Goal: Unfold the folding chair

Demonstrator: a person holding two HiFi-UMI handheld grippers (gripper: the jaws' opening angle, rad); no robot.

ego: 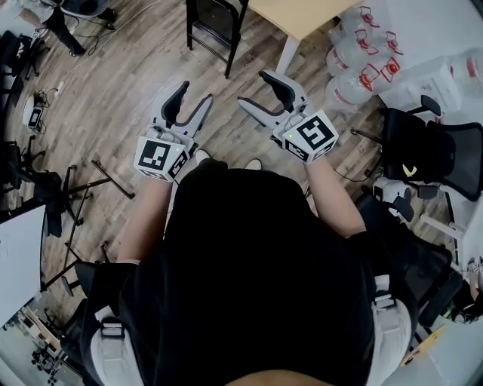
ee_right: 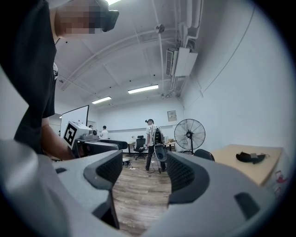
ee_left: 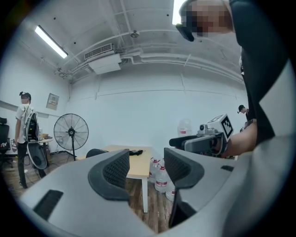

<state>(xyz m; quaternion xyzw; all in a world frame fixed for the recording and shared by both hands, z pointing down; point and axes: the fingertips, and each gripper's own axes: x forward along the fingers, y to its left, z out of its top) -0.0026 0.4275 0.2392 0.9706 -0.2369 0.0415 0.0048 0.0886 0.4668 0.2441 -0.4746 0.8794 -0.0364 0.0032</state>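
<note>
Straight ahead at twelve o'clock, the black metal-framed folding chair (ego: 230, 47) seems about equally near the left gripper (ego: 194, 94) and right gripper (ego: 251, 88), both with jaws spread and empty.

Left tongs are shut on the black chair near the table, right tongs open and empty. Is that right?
No. The left tongs are open and empty too: the left gripper view shows their jaws apart with nothing between them. The chair stands untouched near the table, ahead of both. The right tongs are open and empty, as stated.
</note>
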